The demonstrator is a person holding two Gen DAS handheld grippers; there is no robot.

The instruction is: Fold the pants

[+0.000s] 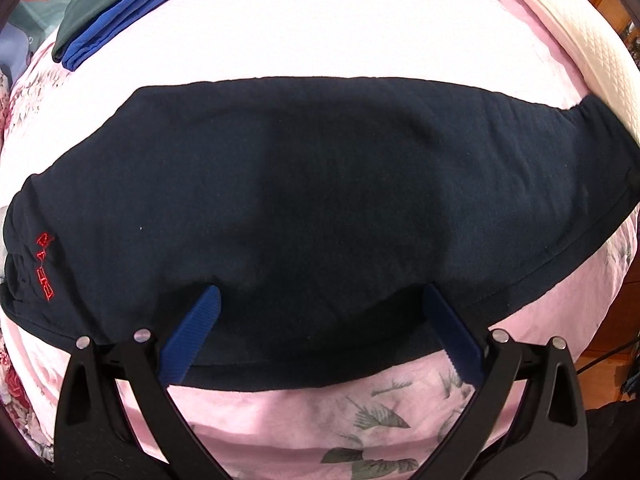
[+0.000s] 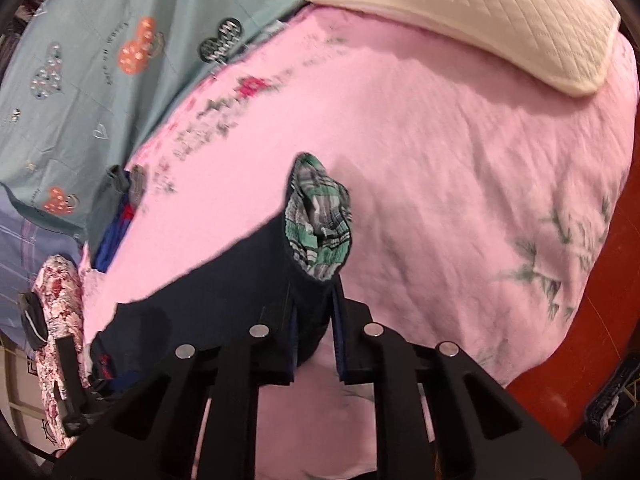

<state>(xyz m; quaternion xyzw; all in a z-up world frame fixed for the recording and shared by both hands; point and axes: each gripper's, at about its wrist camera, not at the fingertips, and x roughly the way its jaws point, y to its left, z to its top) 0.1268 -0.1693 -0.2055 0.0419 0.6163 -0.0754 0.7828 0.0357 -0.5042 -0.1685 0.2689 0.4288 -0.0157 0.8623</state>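
Note:
Dark navy pants [image 1: 320, 180] lie flat across the pink bedspread [image 1: 280, 420], with red lettering [image 1: 44, 268] near their left end. My left gripper [image 1: 320, 292] points down onto the near edge of the pants. Its blue pads [image 1: 200, 328] stand wide apart and open, with their tips against the cloth. In the right wrist view, my right gripper [image 2: 314, 312] is shut on one end of the pants [image 2: 224, 288]. That end is lifted off the bed, and its green plaid lining [image 2: 320, 224] shows at the opening above the fingers.
A stack of folded green and blue clothes [image 1: 104, 12] lies at the far left of the bed. A white quilted pillow [image 2: 480, 12] sits at the far right corner. A teal patterned sheet [image 2: 100, 60] lies beyond the bedspread. A floral sleeve [image 2: 60, 312] is at the lower left, and red-brown floor [image 2: 600, 300] at the right.

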